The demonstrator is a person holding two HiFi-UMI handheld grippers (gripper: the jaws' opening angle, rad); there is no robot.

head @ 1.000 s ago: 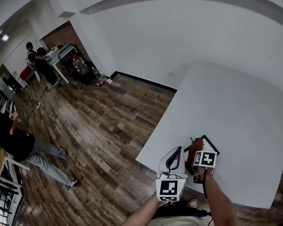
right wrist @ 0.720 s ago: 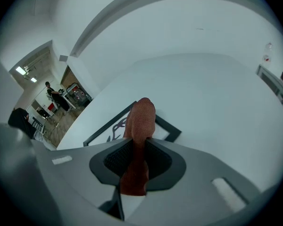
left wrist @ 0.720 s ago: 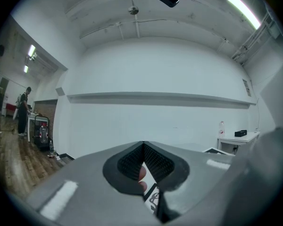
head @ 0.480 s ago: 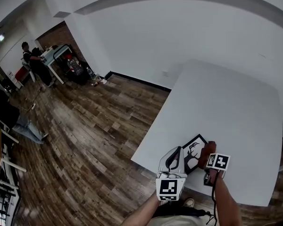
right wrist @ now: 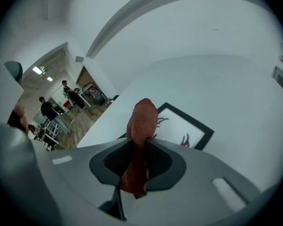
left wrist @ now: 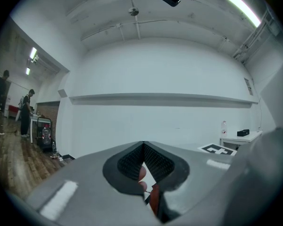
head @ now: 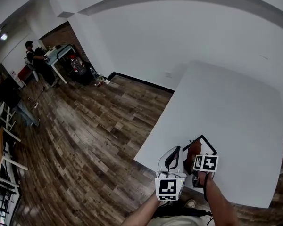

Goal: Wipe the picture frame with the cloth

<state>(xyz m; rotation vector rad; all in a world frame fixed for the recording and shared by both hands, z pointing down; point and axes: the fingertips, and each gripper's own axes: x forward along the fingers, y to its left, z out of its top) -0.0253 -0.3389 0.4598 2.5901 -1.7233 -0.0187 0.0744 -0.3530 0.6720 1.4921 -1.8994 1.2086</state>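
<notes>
A black-bordered picture frame (head: 208, 144) with a white picture lies near the front-left corner of the white table (head: 226, 98). My right gripper (head: 196, 160) is shut on a red-brown cloth (head: 194, 150) and presses it onto the frame's left part. In the right gripper view the cloth (right wrist: 142, 121) sticks up out of the gripper (right wrist: 140, 147) and covers the frame (right wrist: 191, 126) at its near-left side. My left gripper (head: 176, 151) sits at the frame's left corner. Its jaws (left wrist: 144, 147) are closed to a narrow slit on a white, dark-edged sliver of the frame.
The table's left edge (head: 153, 135) runs close beside the frame, with wooden floor (head: 94, 140) below it. Far off at the left stand two people (head: 35, 62) by a desk (head: 61, 55). White wall lies behind the table.
Half a second ago the right gripper and cloth were further right, baring most of the picture. They are back over the frame's left part now. The left gripper has stayed put.
</notes>
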